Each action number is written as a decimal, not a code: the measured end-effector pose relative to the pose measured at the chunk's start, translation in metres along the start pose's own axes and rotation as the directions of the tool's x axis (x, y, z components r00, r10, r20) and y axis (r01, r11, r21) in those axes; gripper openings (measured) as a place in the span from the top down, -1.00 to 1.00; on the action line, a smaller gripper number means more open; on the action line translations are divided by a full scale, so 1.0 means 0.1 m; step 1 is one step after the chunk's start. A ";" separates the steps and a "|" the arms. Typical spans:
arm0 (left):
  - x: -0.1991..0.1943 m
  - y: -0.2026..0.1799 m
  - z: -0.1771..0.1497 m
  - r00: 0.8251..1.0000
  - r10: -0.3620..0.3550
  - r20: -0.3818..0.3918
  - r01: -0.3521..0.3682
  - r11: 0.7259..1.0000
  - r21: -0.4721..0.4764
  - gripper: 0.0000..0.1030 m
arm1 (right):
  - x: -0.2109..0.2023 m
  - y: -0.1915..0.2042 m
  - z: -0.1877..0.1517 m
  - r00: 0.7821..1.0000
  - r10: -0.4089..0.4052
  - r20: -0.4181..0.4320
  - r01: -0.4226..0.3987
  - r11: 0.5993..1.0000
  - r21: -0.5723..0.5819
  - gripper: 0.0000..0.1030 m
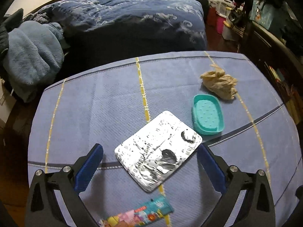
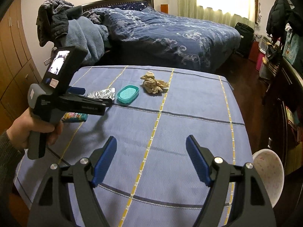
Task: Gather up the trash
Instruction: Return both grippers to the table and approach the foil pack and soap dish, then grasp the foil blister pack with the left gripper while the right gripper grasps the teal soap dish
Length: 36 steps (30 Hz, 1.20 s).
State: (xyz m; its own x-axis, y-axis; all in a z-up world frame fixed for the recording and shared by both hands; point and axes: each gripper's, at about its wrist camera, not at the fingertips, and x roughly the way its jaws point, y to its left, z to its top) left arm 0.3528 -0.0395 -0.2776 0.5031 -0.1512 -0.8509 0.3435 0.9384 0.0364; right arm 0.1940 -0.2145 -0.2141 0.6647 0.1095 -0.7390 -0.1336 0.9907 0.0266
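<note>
Left fingers: the left gripper (image 1: 150, 149) is spread wide, its blue pads (image 1: 89, 167) straddling the silver blister pack (image 1: 158, 151) without pressing on it; nothing is pinched.
Right fingers: the right gripper (image 2: 150, 152) is also spread and empty, hanging over bare blue tablecloth (image 2: 189, 113).
Landmark: the teal soap dish (image 1: 207, 116), lying open side up on the cloth.
Blister pack: just beside the dish, on its near-left side as the left wrist sees it, flat, foil up, with several burst pockets (so likely spent, and trash).
Long axis: it runs diagonally, from the near end towards the dish, so it lies slantwise across the gap between the pads; I judge that a roll of the wrist would give a grip across its short side.
Crumpled tissue (image 1: 219, 84): just beyond the dish, on its far side, apart from it.
Colourful wrapper (image 1: 136, 215): on the near side of the dish, well past the pack, under the left gripper's body.
Nearer hand: the left by far; the right is well short of the dish.
Only in the right view: the person's hand (image 2: 28, 130) on the left grip, that gripper tilted down over the pack, and a white bowl (image 2: 269, 172) at the table's near right edge (perhaps the bin; I cannot tell).
Only in the left view: the pack's burst pockets and its lie between the pads.
</note>
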 end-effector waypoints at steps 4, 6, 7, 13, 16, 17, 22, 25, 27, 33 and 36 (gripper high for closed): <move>0.03 0.05 -0.01 1.000 -0.020 0.003 0.020 1.000 0.006 -0.91 | 0.08 0.01 0.07 1.000 0.003 -0.001 -0.003 1.000 -0.001 -0.49; 0.03 0.06 -0.02 0.999 -0.034 0.011 0.034 0.999 0.002 -0.89 | 0.11 0.02 0.11 1.000 0.007 0.000 -0.007 1.000 0.001 -0.49; 0.02 0.06 -0.02 0.999 -0.032 0.020 0.032 0.999 0.001 -0.84 | 0.13 0.02 0.13 1.000 0.011 0.002 -0.011 1.000 0.001 -0.49; -0.02 0.05 0.02 0.997 -0.036 0.069 0.036 0.999 0.006 -0.15 | 0.29 0.05 0.31 1.000 0.030 0.005 -0.030 1.000 0.007 -0.49; -0.03 0.04 0.00 0.995 -0.034 0.092 0.034 0.999 0.003 -0.11 | 0.40 0.07 0.39 0.999 0.042 0.001 -0.042 0.999 0.014 -0.49; -0.04 0.05 -0.02 0.994 -0.036 0.100 0.036 0.999 0.002 -0.10 | 0.45 0.09 0.42 0.999 0.045 -0.002 -0.045 0.999 0.013 -0.49; -0.15 0.19 -0.08 0.988 -0.019 0.150 0.027 0.998 -0.053 -0.09 | 0.75 0.23 0.53 0.998 0.046 -0.030 -0.046 0.999 0.003 -0.49; -0.27 0.40 -0.12 0.984 0.022 0.178 -0.001 0.993 -0.121 -0.09 | 0.95 0.32 0.61 0.997 0.069 -0.047 -0.068 0.998 0.019 -0.49; -0.35 0.57 -0.15 0.981 0.048 0.186 -0.017 0.986 -0.163 -0.09 | 1.05 0.36 0.64 0.995 0.078 -0.058 -0.076 0.997 0.028 -0.49; -0.53 0.91 -0.25 0.975 0.110 0.192 -0.066 0.972 -0.226 -0.10 | 1.42 0.53 0.72 0.992 0.074 -0.103 -0.069 0.997 0.043 -0.49; -0.58 0.97 -0.28 0.974 0.118 0.196 -0.071 0.970 -0.233 -0.10 | 1.54 0.59 0.75 0.992 0.051 -0.111 -0.046 0.998 0.053 -0.50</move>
State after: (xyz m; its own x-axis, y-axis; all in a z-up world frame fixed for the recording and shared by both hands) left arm 0.3350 0.0690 -0.2392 0.6854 -0.0973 -0.7216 0.1125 0.9933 -0.0270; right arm 0.3438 -0.1331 -0.2761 0.5709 0.1504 -0.8071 -0.1248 0.9875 0.0958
